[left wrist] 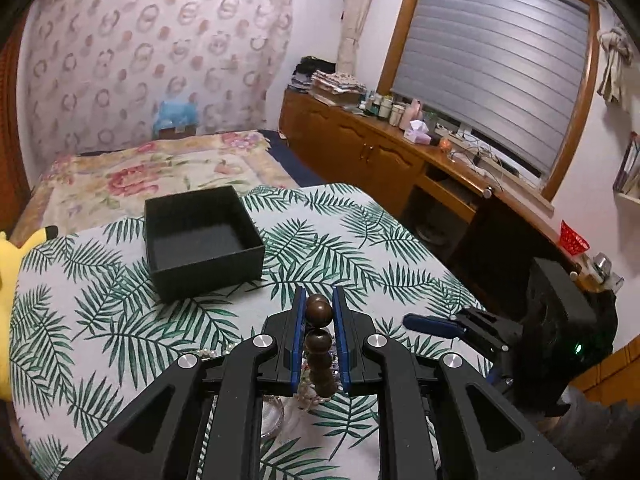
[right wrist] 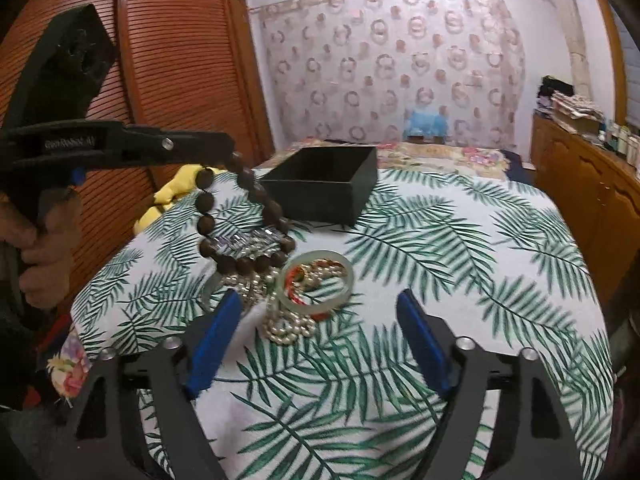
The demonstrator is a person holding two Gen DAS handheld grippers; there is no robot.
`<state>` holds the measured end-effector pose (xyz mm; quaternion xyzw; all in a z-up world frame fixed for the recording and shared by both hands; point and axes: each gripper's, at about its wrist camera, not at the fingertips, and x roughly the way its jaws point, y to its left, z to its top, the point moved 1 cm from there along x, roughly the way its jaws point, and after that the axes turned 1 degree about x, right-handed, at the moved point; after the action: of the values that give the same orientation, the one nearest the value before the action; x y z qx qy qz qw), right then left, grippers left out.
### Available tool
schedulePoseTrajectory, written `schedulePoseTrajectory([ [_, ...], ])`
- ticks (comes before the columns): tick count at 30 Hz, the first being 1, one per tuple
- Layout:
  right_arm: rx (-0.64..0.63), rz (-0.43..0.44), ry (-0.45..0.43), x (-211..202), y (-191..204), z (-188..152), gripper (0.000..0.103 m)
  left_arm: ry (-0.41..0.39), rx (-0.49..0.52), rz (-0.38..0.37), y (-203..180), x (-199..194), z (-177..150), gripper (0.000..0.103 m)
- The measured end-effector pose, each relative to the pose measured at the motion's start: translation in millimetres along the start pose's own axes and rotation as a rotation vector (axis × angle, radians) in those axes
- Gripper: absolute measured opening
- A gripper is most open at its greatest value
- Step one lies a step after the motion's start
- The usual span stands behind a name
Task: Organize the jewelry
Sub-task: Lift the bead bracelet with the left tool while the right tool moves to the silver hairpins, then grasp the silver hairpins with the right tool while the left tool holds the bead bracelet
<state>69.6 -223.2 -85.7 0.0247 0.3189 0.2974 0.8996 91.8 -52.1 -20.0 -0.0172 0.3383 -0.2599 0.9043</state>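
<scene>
Your left claw (left wrist: pixel 319 312) is clamped on a bracelet of large dark brown wooden beads (right wrist: pixel 208 224), which hangs above the jewelry pile (right wrist: pixel 288 296). The open black box (left wrist: pixel 202 236) sits ahead on the leaf-print table (right wrist: pixel 440 248), near its far edge. Your right claw (right wrist: pixel 320 340) is spread wide, just short of the pile.

Pearl strand (left wrist: pixel 218 353) mostly hidden behind the left claw (left wrist: pixel 319 308) — yellow plush toy (left wrist: pixel 16 256) edge-cropped.

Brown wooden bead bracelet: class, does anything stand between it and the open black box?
Nothing visible does. The brown wooden bead bracelet hangs from the left gripper; only bare leaf-print cloth lies before the open black box.
</scene>
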Motion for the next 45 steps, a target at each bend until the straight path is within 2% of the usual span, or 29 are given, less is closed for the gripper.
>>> schedulePoseTrajectory([
  [1, 0.033, 0.037, 0.004, 1.7, -2.8, 3.8, 0.072, 0.002, -0.001, 0.0, 1.1, 0.0, -1.2, 0.012],
  [3, 0.035, 0.044, 0.001, 4.3, -2.1, 9.6, 0.06, 0.006, -0.001, 0.004, 1.2, 0.5, -2.3, 0.012],
  [12, -0.013, 0.037, 0.035, 22.2, 15.1, 17.7, 0.052, 0.049, -0.08, 0.059, 40.8, 14.4, -29.0, 0.012],
  [22, -0.031, 0.071, 0.104, 45.1, 31.3, 12.2, 0.051, 0.101, -0.172, 0.099, 88.6, 34.4, -58.4, 0.012],
  [37, -0.074, 0.054, 0.197, 81.3, 55.3, -0.8, 0.051, 0.121, -0.192, 0.1, 98.3, 42.5, -76.4, 0.012],
  [45, -0.014, 0.099, 0.218, 96.7, 49.7, 6.6, 0.052, 0.119, -0.198, 0.089, 98.1, 41.6, -75.4, 0.012],
])
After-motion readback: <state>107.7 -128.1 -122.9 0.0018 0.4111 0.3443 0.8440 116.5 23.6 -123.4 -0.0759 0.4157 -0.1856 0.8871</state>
